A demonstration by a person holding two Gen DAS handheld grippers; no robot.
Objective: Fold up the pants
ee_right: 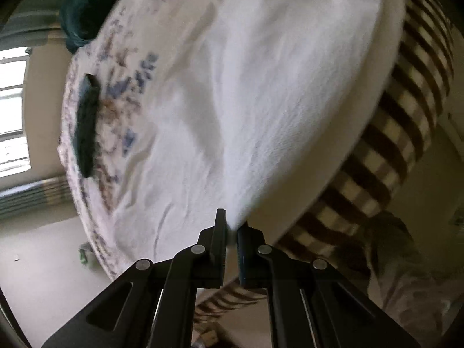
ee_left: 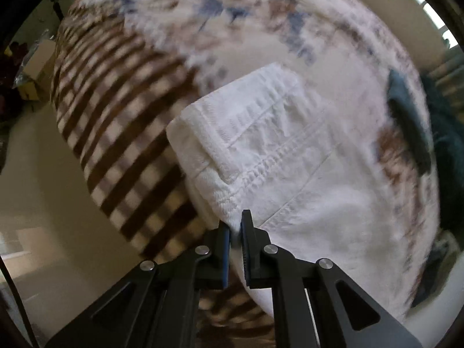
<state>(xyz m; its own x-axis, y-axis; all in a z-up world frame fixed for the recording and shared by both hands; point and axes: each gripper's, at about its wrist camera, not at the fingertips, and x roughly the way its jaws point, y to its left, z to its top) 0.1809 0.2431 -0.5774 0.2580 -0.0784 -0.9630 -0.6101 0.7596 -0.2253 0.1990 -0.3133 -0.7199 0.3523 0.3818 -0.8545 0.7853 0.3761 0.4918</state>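
White pants [ee_left: 278, 150] lie on a bed covered by a floral white spread [ee_left: 261, 8]. In the left wrist view the waistband end with seams faces me, and my left gripper [ee_left: 235, 229] is shut on the pants' near edge. In the right wrist view the pants [ee_right: 246, 101] spread as a broad white sheet of cloth, and my right gripper [ee_right: 231, 229] is shut on a corner of them at the bed's edge. Both views are blurred by motion.
A brown-and-cream checked blanket [ee_left: 116, 121] hangs over the bed's side, also in the right wrist view [ee_right: 391, 150]. A dark teal folded item [ee_left: 406, 121] lies on the bed, seen too in the right wrist view [ee_right: 87, 127]. A beige floor [ee_right: 43, 275] surrounds the bed, with a window [ee_right: 11, 116] beyond.
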